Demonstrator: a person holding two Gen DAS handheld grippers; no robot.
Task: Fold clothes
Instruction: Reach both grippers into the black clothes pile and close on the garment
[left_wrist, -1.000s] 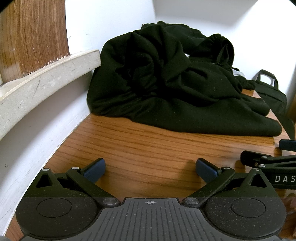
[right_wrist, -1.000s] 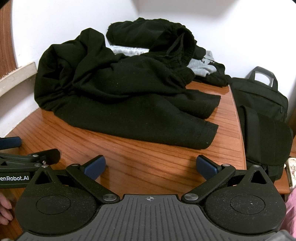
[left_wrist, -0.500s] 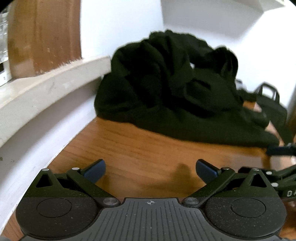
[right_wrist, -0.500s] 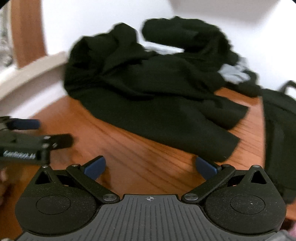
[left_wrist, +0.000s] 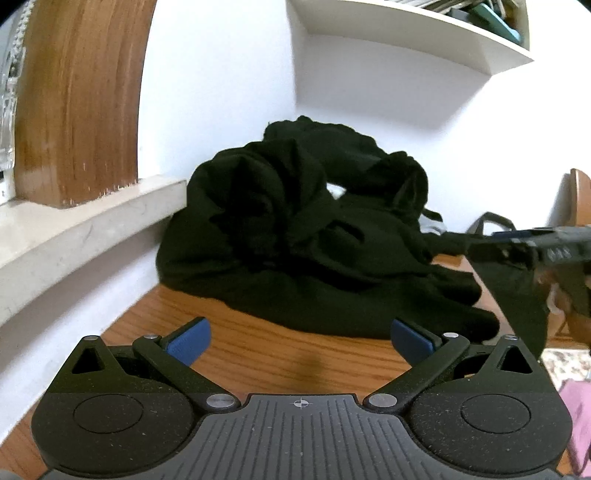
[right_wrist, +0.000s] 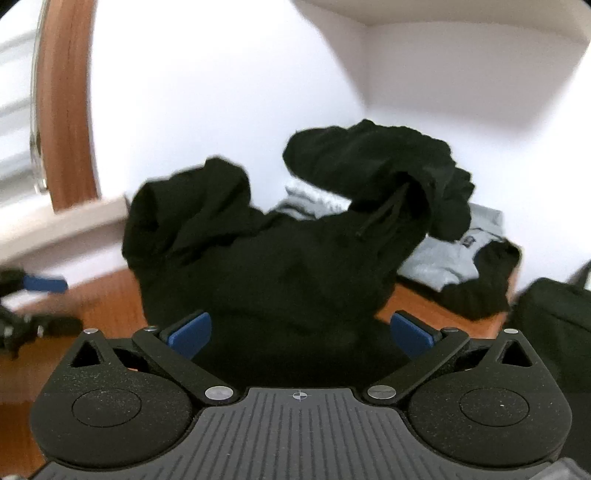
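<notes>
A crumpled heap of black clothes (left_wrist: 306, 236) lies on the wooden table (left_wrist: 280, 354) against the white wall. My left gripper (left_wrist: 299, 338) is open, just short of the heap's near hem, nothing between its blue pads. My right gripper (right_wrist: 300, 334) is open too, close over the black fabric (right_wrist: 280, 266), which fills the gap between its pads without being pinched. A drawstring (right_wrist: 380, 214) hangs from a raised waistband. Grey clothes (right_wrist: 439, 254) lie behind the black pile. The right gripper (left_wrist: 535, 247) shows blurred at the left wrist view's right edge.
A stone window ledge (left_wrist: 77, 229) and a wooden frame (left_wrist: 77, 99) bound the table on the left. A black bag (right_wrist: 554, 317) sits at the table's right end. A white shelf (left_wrist: 406, 33) hangs above. The left gripper (right_wrist: 33, 295) appears blurred at the right wrist view's left edge.
Both grippers have lifted and tilted upward, showing more wall and the shelf. The right one has moved forward over the black clothes. Both stayed open.
</notes>
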